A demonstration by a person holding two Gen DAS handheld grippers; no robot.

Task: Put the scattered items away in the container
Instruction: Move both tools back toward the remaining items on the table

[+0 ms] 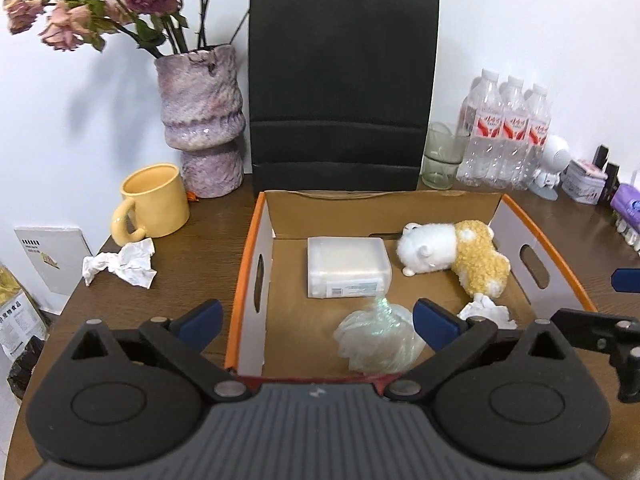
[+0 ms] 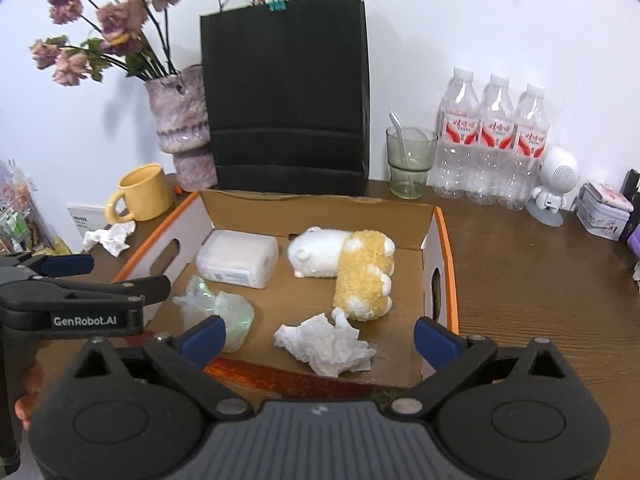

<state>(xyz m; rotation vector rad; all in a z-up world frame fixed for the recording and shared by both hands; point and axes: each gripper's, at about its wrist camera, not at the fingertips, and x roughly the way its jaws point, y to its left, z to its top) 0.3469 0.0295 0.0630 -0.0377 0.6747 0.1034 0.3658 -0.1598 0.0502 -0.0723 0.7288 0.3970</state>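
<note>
Left wrist view: the left gripper [image 1: 316,320] stood with its fingers spread wide and empty above the cardboard box [image 1: 250,264], presumably clear of its load. Inside lay a clear plastic case [image 1: 347,266], a plush toy [image 1: 456,256] and a shimmery crumpled bag [image 1: 380,340]. One crumpled tissue [image 1: 120,266] remained on the desk [image 1: 200,216], beside the yellow mug [image 1: 154,202].

Right wrist view: the right gripper [image 2: 318,338] was likewise wide open, holding nothing; a white wrinkled tissue [image 2: 328,344] lay in the box beneath it.

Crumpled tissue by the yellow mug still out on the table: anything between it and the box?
Nothing visible. The tissue lies on bare table left of the box; only the box's left wall separates them. The mug sits behind it.
</note>
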